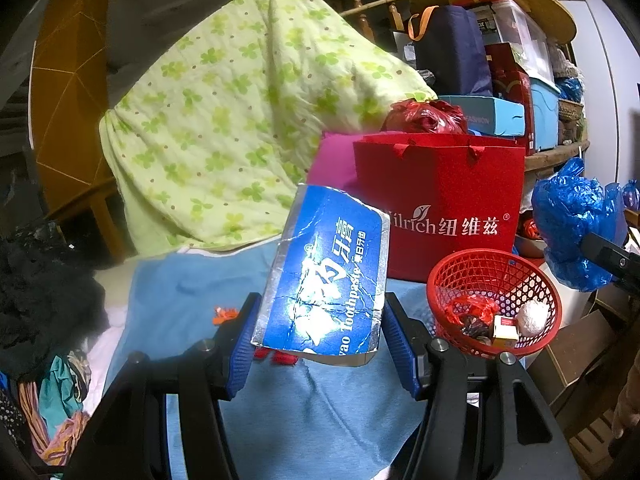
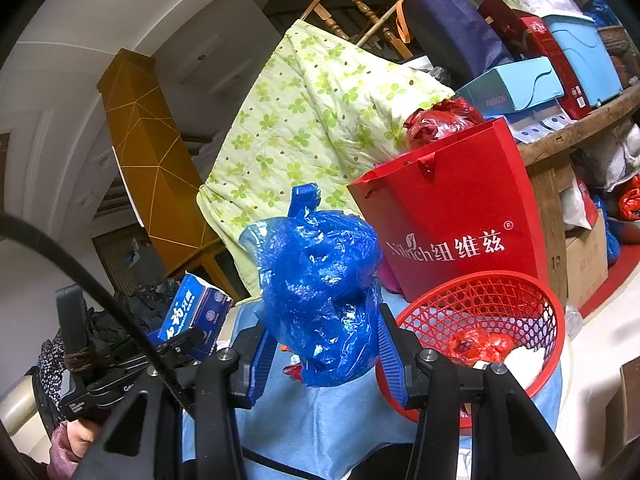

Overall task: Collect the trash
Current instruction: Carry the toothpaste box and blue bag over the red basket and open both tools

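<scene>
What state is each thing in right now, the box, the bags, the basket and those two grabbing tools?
Toothpaste box: crumpled, held up.
Blue plastic bag: scrunched, held up.
Left hand-held gripper: shut on the box.
Right hand-held gripper: shut on the bag.
Red basket: upright, partly filled.
Red paper bag: upright, open.

Glossy creased toothpaste box (image 1: 328,280), crinkly plastic bag (image 2: 320,300)

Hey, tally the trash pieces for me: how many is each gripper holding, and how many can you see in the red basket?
Left gripper, toothpaste box: 1
Right gripper, blue plastic bag: 1
Red basket, visible pieces: 4
Total: 6
</scene>
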Demonstrator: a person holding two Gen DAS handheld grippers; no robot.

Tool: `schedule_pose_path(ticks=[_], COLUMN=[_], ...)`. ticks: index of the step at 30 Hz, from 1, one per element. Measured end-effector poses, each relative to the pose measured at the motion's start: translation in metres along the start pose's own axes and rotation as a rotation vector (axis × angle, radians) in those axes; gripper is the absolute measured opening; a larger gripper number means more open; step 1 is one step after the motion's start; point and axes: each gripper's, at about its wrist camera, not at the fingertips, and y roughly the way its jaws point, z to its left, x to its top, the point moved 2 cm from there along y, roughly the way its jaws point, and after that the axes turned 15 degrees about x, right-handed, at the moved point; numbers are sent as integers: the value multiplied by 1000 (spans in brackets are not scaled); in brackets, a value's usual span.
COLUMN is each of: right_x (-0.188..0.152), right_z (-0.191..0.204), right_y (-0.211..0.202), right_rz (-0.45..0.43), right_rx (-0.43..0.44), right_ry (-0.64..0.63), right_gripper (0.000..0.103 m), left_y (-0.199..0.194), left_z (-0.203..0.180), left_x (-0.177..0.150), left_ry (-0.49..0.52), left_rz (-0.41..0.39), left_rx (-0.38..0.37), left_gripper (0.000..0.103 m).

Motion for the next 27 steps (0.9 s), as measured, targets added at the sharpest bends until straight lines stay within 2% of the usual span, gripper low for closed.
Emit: schedule_pose_path(ticks=[27], right_x=[-6], right_z=[-3], right_y=[-16], right_rz=[-40], right_rx=[-36], right_ry=[50], right_gripper=[50], left_y=[2], left_z=[-22], left_x=[6], left_ry=[56], left_rz=[10], left_rx=[-49], left_gripper=[61])
